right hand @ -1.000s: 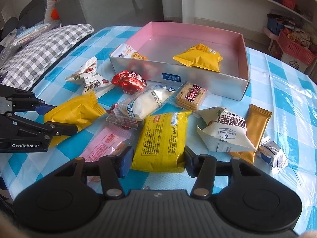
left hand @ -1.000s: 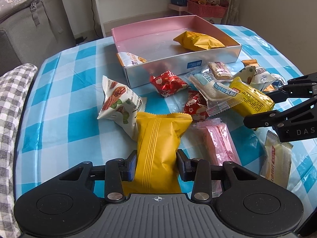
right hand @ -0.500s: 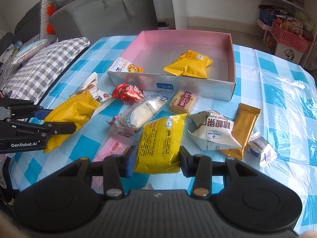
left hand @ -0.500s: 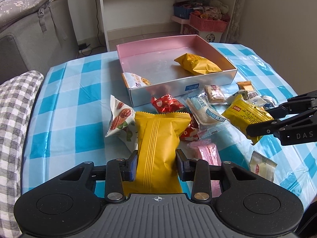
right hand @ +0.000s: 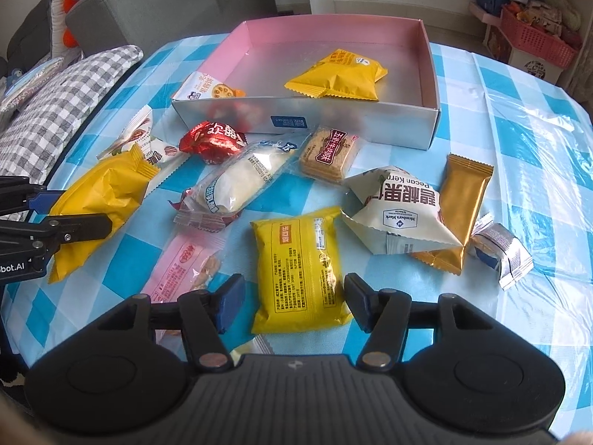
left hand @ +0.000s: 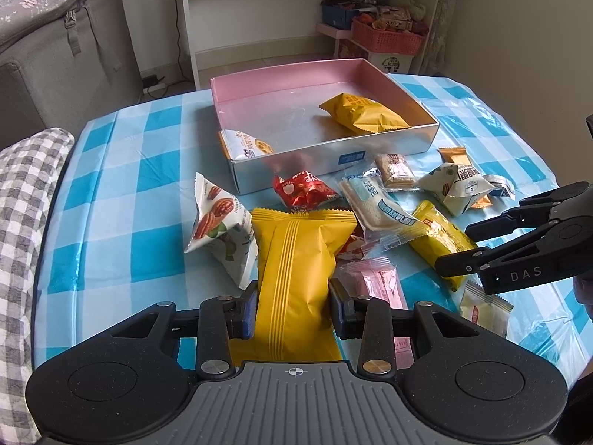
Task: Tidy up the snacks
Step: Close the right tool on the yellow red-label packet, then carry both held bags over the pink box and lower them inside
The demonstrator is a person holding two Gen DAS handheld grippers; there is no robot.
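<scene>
Two grippers angle steeply down over the blue-checked tablecloth. The left gripper clamps a plain orange-yellow foil packet; the right gripper, jaws just widened, straddles a printed yellow snack pack untouched. A pink-lined silver box sits at twelve o'clock.

The left tongs pinch a plain yellow packet between both pads, tilted steeply down toward the bench. The right tongs point down likewise; their jaws have just been opening and now stand apart on either side of the printed yellow packet, clear of it.
</scene>
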